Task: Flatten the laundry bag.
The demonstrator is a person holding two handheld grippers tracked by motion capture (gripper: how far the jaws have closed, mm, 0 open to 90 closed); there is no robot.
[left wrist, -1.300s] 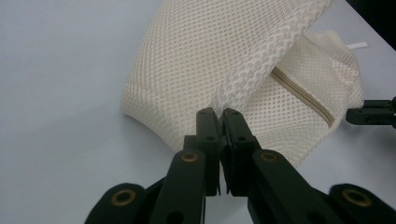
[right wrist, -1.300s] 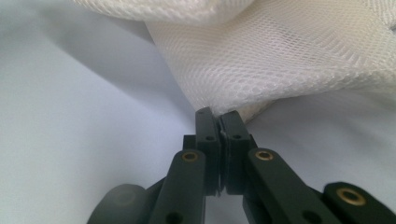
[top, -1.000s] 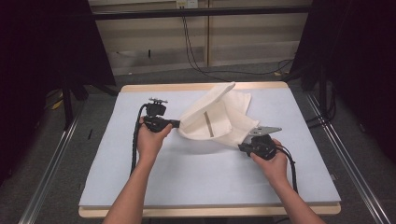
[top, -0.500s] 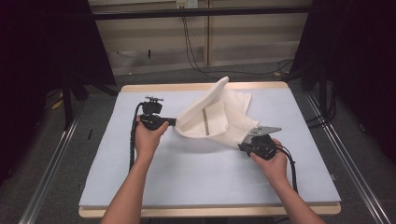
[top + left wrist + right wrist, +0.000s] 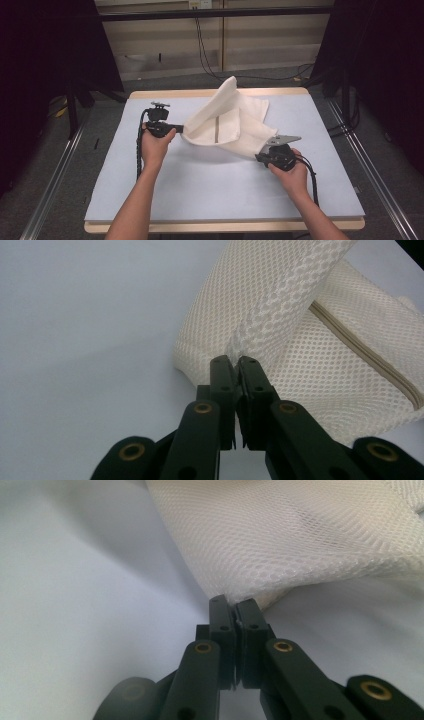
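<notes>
Cream-white mesh fabric bag with a beige zipper strip (image 5: 227, 125): positioned on the pale blue table covering (image 5: 200, 190), centre-rear, partly raised into a peak at the rear.

Left gripper (image 5: 179, 129): jaws clamped nearly together on a mesh edge of the bag, visible pinched between the pads in the left gripper view (image 5: 235, 360). Held at the bag's left side, just above the covering.

Right gripper (image 5: 262, 156): jaws closed on the bag's lower right corner, mesh caught at the tips in the right gripper view (image 5: 232, 602).

Compared with one second ago: raised flap taller and narrower, peak shifted rearward; left gripper slightly farther from the bag's middle; right gripper unmoved; both grips unchanged
</notes>
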